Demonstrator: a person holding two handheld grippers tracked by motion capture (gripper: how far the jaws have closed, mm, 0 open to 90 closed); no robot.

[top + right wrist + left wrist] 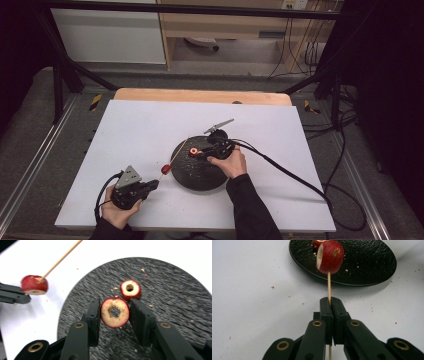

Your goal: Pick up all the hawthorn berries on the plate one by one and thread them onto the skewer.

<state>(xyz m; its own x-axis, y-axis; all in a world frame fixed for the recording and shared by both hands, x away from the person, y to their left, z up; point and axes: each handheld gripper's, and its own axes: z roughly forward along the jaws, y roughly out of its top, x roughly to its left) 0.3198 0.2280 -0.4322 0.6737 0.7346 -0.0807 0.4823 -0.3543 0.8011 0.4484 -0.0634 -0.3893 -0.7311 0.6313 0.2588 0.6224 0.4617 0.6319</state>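
My left gripper (151, 185) (329, 301) is shut on the lower end of a thin wooden skewer (175, 157) (328, 285) near the table's front left. A red fruit piece (165, 169) (330, 257) is threaded on the skewer, which slants up towards the black plate (200, 175) (367, 262). My right gripper (196, 153) (114, 308) is over the plate, shut on a cored red fruit slice (193, 151) (110, 319) whose pale cut face looks at the camera. A second cored slice (136, 291) lies on the plate (175, 290) just beyond. In the right gripper view the skewered piece (34, 285) hangs at the left.
The white board (150, 130) lies on a wooden table (200, 95); crumbs are scattered on the board and plate. Cables (290, 172) trail from the right gripper off the board's right side. A dark metal frame (65, 75) flanks the table.
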